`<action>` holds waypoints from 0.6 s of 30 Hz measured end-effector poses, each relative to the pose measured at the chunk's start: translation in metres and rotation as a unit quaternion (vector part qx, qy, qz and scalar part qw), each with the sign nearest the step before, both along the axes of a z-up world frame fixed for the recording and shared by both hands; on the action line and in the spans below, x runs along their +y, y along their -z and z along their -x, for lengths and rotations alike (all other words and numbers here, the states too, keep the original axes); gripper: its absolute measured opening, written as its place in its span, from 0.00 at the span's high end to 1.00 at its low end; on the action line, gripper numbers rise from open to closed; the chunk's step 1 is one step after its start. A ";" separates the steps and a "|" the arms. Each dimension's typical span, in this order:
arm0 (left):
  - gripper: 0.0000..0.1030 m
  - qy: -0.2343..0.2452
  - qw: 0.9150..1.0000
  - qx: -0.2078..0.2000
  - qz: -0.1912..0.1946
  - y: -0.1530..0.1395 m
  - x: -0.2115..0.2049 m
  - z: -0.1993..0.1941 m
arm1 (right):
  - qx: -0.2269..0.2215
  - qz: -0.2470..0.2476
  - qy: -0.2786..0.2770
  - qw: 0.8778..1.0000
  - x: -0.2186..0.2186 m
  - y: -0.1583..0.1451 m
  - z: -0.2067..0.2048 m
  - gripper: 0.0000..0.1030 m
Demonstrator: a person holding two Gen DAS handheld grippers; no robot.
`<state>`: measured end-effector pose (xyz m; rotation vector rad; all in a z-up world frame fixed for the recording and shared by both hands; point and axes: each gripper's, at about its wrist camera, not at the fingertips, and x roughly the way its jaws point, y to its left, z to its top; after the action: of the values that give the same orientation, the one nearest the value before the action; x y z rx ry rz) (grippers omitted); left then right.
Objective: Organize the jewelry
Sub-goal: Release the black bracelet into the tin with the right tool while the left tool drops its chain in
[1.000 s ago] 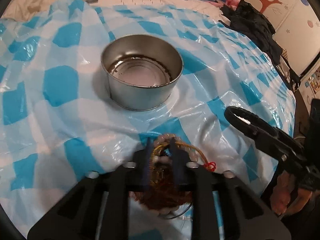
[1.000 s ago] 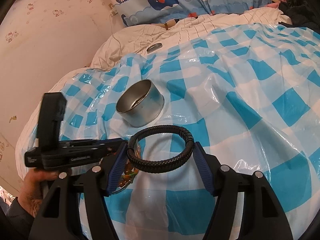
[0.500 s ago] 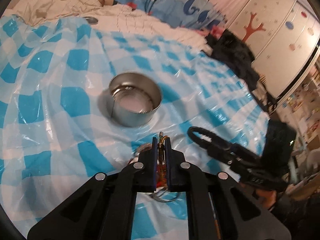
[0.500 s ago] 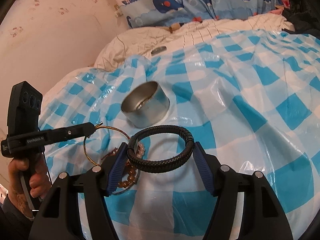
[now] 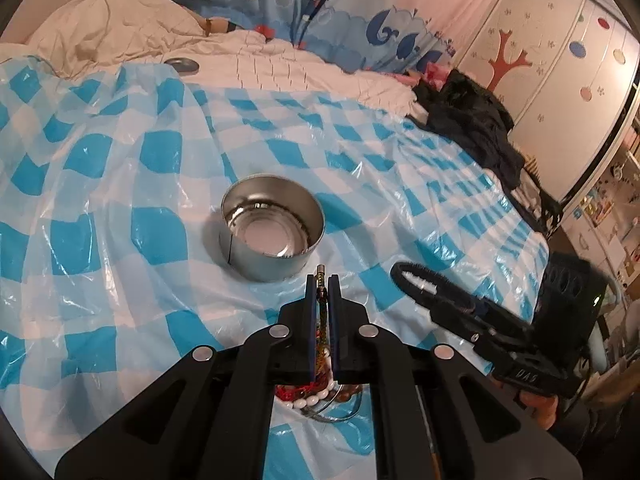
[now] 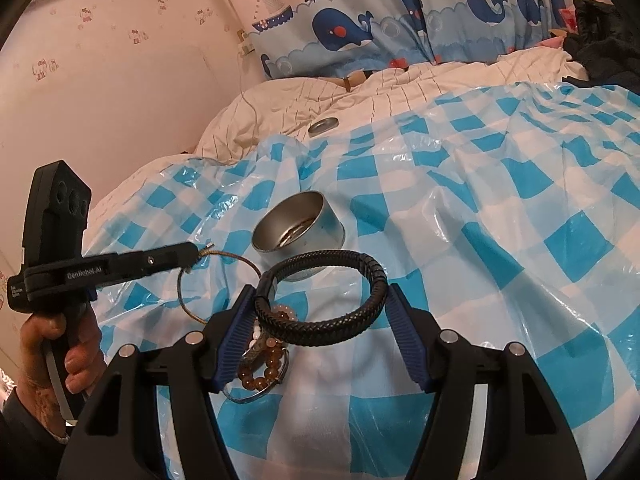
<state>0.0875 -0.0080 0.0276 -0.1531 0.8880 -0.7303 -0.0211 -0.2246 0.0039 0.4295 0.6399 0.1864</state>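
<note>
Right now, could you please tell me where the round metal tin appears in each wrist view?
Left wrist view: the metal tin sits at centre, just beyond the tips of the left hand-held gripper.
Right wrist view: the metal tin is left of centre, behind the black braided bracelet.
Shared landmark: the whale curtain.

The left tool [image 6: 196, 254] has "GenRobot.AI" printed in white along its black body.
</note>
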 end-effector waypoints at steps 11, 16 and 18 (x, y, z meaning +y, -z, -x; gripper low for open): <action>0.96 -0.022 0.997 -0.026 0.064 -0.029 -0.019 -0.022 | -0.036 0.023 0.002 0.999 0.004 -0.014 0.001 0.38; 0.96 -0.056 0.994 -0.019 0.091 -0.021 -0.027 -0.049 | -0.029 0.023 -0.002 0.999 0.004 -0.012 -0.006 0.38; 0.96 -0.083 0.993 -0.010 0.078 -0.010 -0.030 -0.063 | -0.027 0.024 -0.008 0.999 0.004 -0.013 -0.011 0.38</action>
<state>0.1504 -0.0377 0.0373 -0.3535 0.7885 -0.6449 -0.0097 -0.2203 0.0172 0.3713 0.5941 0.1962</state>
